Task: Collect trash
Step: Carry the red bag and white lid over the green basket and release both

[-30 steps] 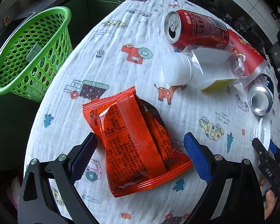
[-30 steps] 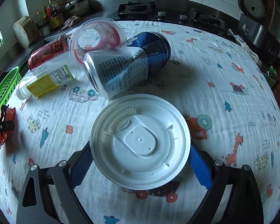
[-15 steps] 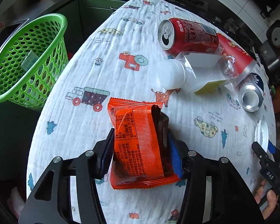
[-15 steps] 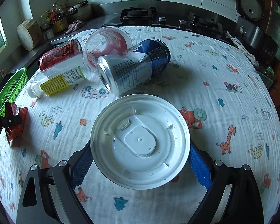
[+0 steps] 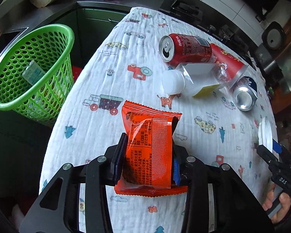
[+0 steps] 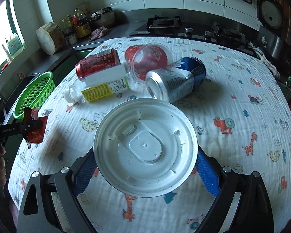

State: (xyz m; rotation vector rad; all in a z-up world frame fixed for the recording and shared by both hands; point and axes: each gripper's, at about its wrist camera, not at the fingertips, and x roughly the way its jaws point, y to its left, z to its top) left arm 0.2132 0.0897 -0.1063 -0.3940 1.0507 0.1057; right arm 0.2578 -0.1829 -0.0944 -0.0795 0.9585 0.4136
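Two grippers, one item each: the left gripper [image 5: 148,165] has its jaws closing on one orange snack packet [image 5: 149,145], pads pressing its sides; the right gripper [image 6: 145,165] clamps one white plastic lid [image 6: 145,145] by its rim. Beyond them lie two cans [image 6: 174,85], one clear bottle [image 6: 100,91] and one red cup [image 6: 149,58] on the patterned tablecloth [image 6: 242,97]. One green basket [image 5: 29,68] stands left of the packet, its contents hard to make out.
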